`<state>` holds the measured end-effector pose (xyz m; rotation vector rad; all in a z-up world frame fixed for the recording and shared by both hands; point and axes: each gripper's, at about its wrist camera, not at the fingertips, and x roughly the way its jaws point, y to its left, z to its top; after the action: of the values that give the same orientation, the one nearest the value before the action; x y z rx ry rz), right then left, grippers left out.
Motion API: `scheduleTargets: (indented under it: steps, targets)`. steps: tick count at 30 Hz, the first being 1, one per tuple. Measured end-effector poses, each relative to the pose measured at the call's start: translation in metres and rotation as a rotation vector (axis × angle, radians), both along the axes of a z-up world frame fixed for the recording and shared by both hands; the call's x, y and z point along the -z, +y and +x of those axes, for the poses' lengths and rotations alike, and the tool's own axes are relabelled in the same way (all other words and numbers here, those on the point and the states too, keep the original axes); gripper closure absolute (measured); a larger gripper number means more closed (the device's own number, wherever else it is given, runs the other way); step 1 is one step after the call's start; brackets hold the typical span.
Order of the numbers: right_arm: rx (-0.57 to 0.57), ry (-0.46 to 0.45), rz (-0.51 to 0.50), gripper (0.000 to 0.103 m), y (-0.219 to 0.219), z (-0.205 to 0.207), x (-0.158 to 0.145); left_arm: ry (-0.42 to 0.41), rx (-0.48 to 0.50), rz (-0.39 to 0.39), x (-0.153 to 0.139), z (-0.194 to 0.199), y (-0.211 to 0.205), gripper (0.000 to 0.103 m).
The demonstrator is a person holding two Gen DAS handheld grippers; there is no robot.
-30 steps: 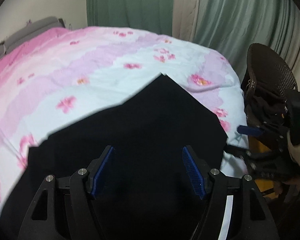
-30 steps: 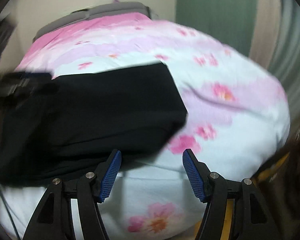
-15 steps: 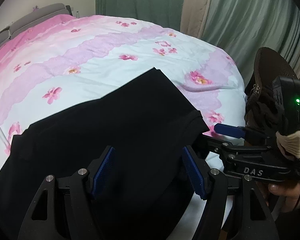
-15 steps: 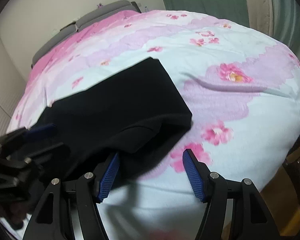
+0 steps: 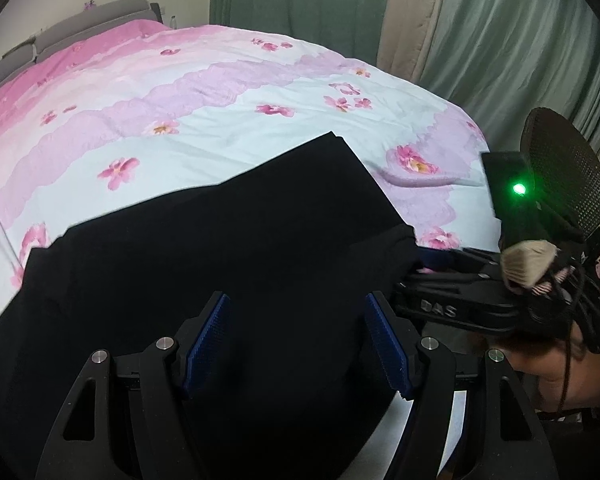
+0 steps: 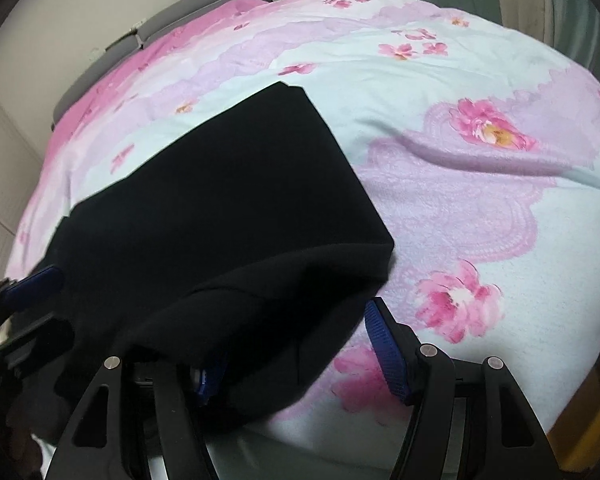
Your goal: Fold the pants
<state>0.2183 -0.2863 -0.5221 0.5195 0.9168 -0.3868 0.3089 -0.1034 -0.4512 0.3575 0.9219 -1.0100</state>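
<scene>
Black pants [image 5: 228,248] lie folded flat on the pink floral bedspread [image 5: 228,120], one corner pointing away from me. My left gripper [image 5: 296,344] hovers open over their near part, with cloth below both blue pads. My right gripper [image 6: 296,360] is at the pants' near right corner [image 6: 340,264]. A rumpled fold of the black cloth [image 6: 236,320] lies between its jaws and covers the left pad. The right pad [image 6: 384,352] is bare, with bedspread behind it. In the left wrist view the right gripper [image 5: 420,276] reaches in from the right, its tips at the cloth's edge.
A dark mesh chair back [image 5: 560,168] stands by the bed's right side, with green curtains [image 5: 520,40] behind it. A grey headboard [image 5: 92,20] is at the far left. A person's hand [image 5: 560,376] holds the right gripper. The bed's near edge [image 6: 340,440] runs just below the right gripper.
My right gripper has come down and in toward the pants' near right corner, and cloth now lies over its left finger. The left gripper has rolled a little and stayed over the pants.
</scene>
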Motion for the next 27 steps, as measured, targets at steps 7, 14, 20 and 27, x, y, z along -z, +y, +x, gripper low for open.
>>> scheduleTargets:
  steps: [7, 14, 20, 27]
  targets:
    - [-0.018, 0.010, -0.041, 0.091, -0.003, -0.004, -0.008, -0.010, 0.023, -0.025, 0.004, -0.003, 0.010, 0.034]
    - [-0.074, 0.045, -0.183, 0.097, 0.006, -0.032, -0.046, 0.014, -0.005, 0.015, 0.050, 0.009, 0.017, 0.034]
    - [0.036, 0.157, -0.199, 0.097, -0.023, -0.058, -0.036, 0.018, -0.032, -0.012, 0.047, 0.004, 0.026, 0.035]
    - [0.048, 0.075, -0.148, 0.095, -0.033, -0.072, -0.045, -0.022, -0.029, -0.059, 0.024, -0.013, 0.028, 0.035]
